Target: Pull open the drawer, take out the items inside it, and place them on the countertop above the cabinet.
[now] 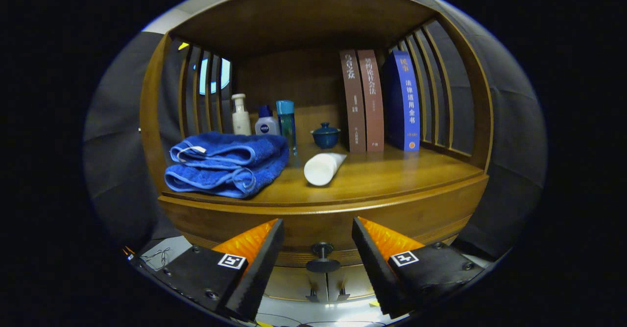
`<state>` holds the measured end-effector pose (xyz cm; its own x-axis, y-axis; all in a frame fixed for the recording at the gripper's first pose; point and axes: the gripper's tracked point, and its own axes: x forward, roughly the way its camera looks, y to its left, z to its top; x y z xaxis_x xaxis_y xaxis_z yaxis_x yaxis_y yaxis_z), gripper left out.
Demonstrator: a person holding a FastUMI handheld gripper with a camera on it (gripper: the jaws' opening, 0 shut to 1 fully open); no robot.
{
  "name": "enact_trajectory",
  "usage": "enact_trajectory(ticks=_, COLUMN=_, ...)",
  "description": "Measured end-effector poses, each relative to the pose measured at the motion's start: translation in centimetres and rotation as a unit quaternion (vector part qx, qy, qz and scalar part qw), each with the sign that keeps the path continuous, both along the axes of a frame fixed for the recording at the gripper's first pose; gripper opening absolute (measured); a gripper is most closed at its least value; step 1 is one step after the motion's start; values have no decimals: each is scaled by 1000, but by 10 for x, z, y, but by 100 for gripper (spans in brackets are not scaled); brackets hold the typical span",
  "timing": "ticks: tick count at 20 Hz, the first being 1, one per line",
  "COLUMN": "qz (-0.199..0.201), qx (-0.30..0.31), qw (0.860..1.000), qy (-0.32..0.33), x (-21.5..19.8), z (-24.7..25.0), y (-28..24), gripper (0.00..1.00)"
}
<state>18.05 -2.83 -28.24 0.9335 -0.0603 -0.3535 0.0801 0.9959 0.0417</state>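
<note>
A wooden cabinet with a countertop (392, 175) stands ahead of me. Below the countertop the drawer front (303, 221) is closed, with a dark round knob (322, 258) at its middle. My gripper (317, 231) is open, and the knob sits between the two fingers, a little below their tips, touching neither. On the countertop lie a folded blue towel (228, 163) and a white tube (323, 168) on its side. The drawer's inside is hidden.
At the back of the countertop stand a white pump bottle (240, 115), a small blue-capped bottle (266, 121), a tall teal bottle (286, 124), a blue lidded cup (325, 135) and three upright books (379, 102). Slatted wooden sides enclose the shelf. Lower cabinet doors (325, 280) show below the knob.
</note>
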Motion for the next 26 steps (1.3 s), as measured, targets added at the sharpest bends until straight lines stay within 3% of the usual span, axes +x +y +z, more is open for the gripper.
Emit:
enact_trajectory(ticks=5, qz=11, qx=13, qw=999, qy=-44, x=-17, z=69, y=9, gripper=92)
enact_trajectory(ticks=10, qz=16, qx=-8, qw=994, qy=-107, x=-54, z=165, y=16, gripper=92)
enact_trajectory(ticks=15, qz=30, qx=-35, qw=989, qy=-143, x=-96, z=224, y=22, gripper=91)
enact_trajectory(ticks=26, qz=32, qx=-36, qw=987, qy=-151, x=-140, z=256, y=17, gripper=91)
